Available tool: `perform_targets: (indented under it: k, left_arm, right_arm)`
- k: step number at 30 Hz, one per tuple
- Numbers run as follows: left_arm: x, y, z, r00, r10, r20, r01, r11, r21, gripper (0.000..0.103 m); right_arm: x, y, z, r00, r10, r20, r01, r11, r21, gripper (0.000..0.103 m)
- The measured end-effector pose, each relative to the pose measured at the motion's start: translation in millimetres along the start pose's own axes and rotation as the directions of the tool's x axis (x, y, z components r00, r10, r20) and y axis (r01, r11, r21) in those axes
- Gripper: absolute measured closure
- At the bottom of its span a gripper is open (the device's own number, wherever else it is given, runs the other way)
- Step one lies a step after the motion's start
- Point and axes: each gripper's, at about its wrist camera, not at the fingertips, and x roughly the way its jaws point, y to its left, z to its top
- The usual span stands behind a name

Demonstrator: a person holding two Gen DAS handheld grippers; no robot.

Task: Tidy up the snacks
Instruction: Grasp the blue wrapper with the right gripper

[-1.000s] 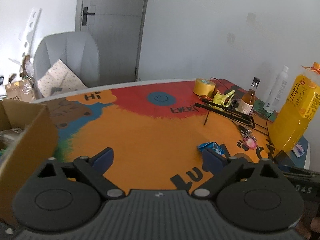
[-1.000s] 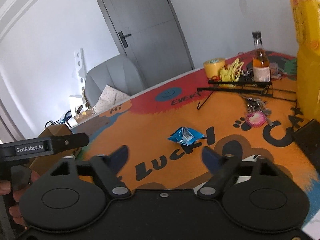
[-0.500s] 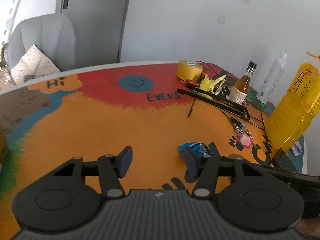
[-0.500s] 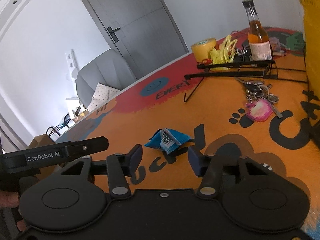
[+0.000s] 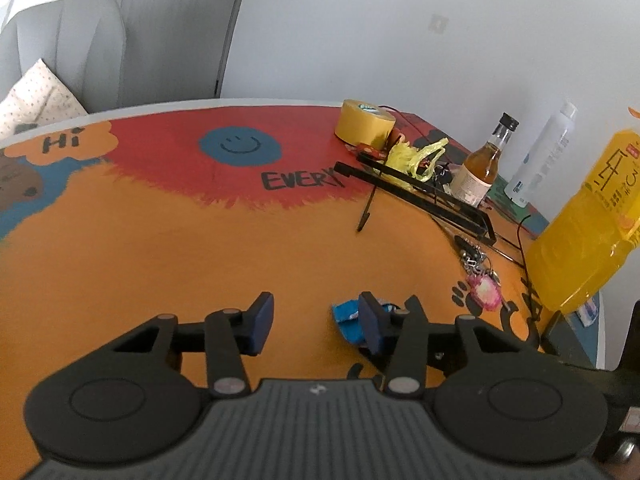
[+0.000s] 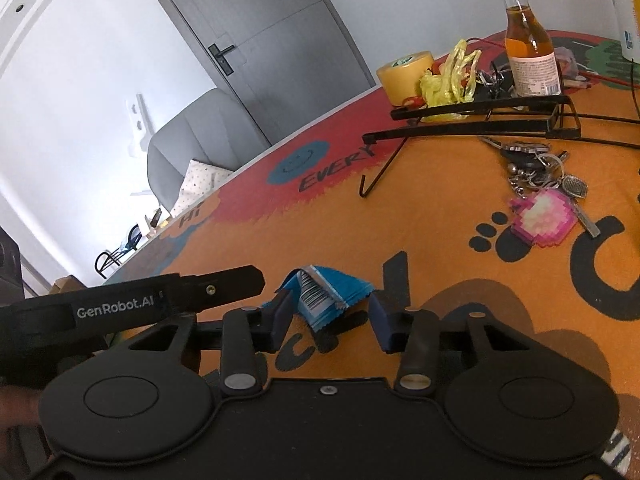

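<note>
A small blue snack packet (image 6: 324,296) with a white barcode lies crumpled on the orange table mat (image 6: 440,240). My right gripper (image 6: 330,318) hangs low over it. Its jaws are closing with the packet between the blue pads, and I see no firm pinch. My left gripper (image 5: 316,322) is just left of the same packet (image 5: 346,318). Its jaws are closing too, over bare mat, and the packet sits against the outer side of its right finger (image 5: 370,322), partly hidden. The left gripper's black body (image 6: 120,310) shows at the left of the right wrist view.
To the right stand a large yellow drink bottle (image 5: 588,220), a white bottle (image 5: 540,160) and a small amber bottle (image 5: 482,168). A black wire rack (image 5: 424,192), a yellow bag (image 5: 416,156), a tape roll (image 5: 364,124) and keys with a pink charm (image 5: 484,288) lie nearby. A grey chair (image 5: 60,52) stands beyond the table.
Both grippers came forward and down towards the blue packet, and their jaws narrowed. The cardboard box slid out of the left wrist view. The packet now lies between the right gripper's fingers.
</note>
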Motion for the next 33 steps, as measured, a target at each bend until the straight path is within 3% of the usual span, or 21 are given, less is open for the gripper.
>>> perform_targets:
  k: [5,8,11,15,23,26,33]
  left_arm:
    - [6,-4,2,0.999,-0.044,-0.004,0.044,0.999,-0.005,0.057]
    - [12,-10,0,0.996,-0.085,-0.026,0.085,0.996,-0.005,0.057]
    - [16,-14,-4,0.994,-0.102,-0.037,0.102,0.995,-0.005,0.058]
    - [16,-17,-6,0.991,-0.122,-0.049,0.122,0.993,-0.003,0.069]
    - [2,-19,-10,0.992,-0.122,-0.038,0.123,0.992,0.024,0.088]
    - [-3,-16,-13,0.993,-0.11,-0.042,0.11,0.994,0.015,0.103]
    - [-17,-16,-18,0.995,-0.101,-0.018,0.101,0.995,0.011,0.102]
  right_arm:
    - [1,0,1,1.0,-0.017,0.002,0.017,0.999,-0.043,0.066]
    - [3,-1,0,1.0,-0.016,-0.004,0.016,0.998,-0.058,0.083]
    - [3,1,-3,1.0,-0.018,0.005,0.018,0.996,-0.082,0.088]
    - [3,5,-7,1.0,0.004,-0.002,-0.004,0.995,-0.098,0.096]
    - [-3,15,-12,1.0,0.02,0.0,-0.02,0.993,-0.114,0.098]
    - [-5,19,-15,0.999,0.033,-0.003,-0.033,0.992,-0.119,0.103]
    - [-16,17,-21,1.0,0.027,-0.012,-0.028,0.992,-0.119,0.103]
